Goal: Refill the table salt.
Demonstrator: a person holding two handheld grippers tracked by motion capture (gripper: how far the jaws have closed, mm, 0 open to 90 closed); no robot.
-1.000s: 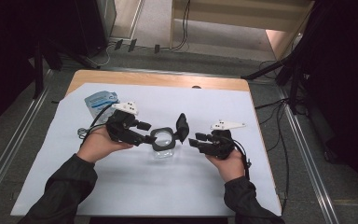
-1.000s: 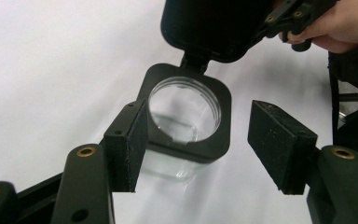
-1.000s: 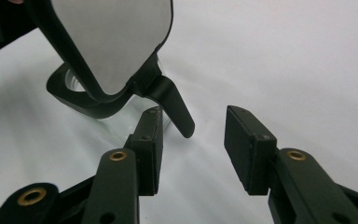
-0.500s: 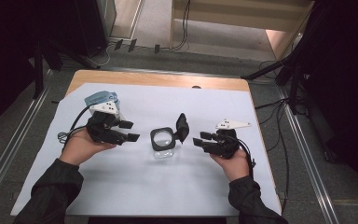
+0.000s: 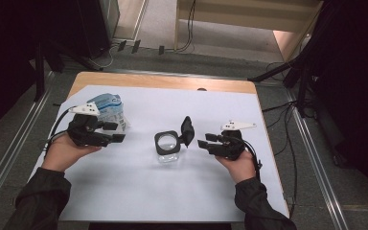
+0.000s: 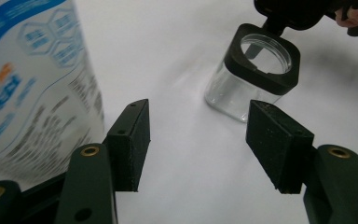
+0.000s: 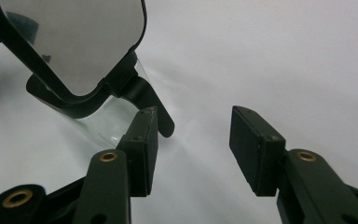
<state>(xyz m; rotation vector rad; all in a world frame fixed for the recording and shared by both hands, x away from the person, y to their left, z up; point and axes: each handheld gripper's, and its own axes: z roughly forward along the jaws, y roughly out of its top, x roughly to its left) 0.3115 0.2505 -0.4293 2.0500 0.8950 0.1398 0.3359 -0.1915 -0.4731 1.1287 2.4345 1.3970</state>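
With lid [image 5: 187,131] flipped up, jar [image 5: 167,147] stands ready; both grippers [image 5: 116,138] [image 5: 202,143] off, jaws apart, holding nothing.

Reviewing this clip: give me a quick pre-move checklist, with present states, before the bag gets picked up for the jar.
1. Jar upright on the white sheet: ok.
2. Jar lid flipped open, mouth clear: ok.
3. Left hand-held gripper open, nothing between its jaws: ok.
4. Bag within the left hand-held gripper's jaws: not ok, it stands beside them.
5. Right hand-held gripper empty; its jaws have just been opening: ok.
6. Bag already opened for pouring: cannot tell.
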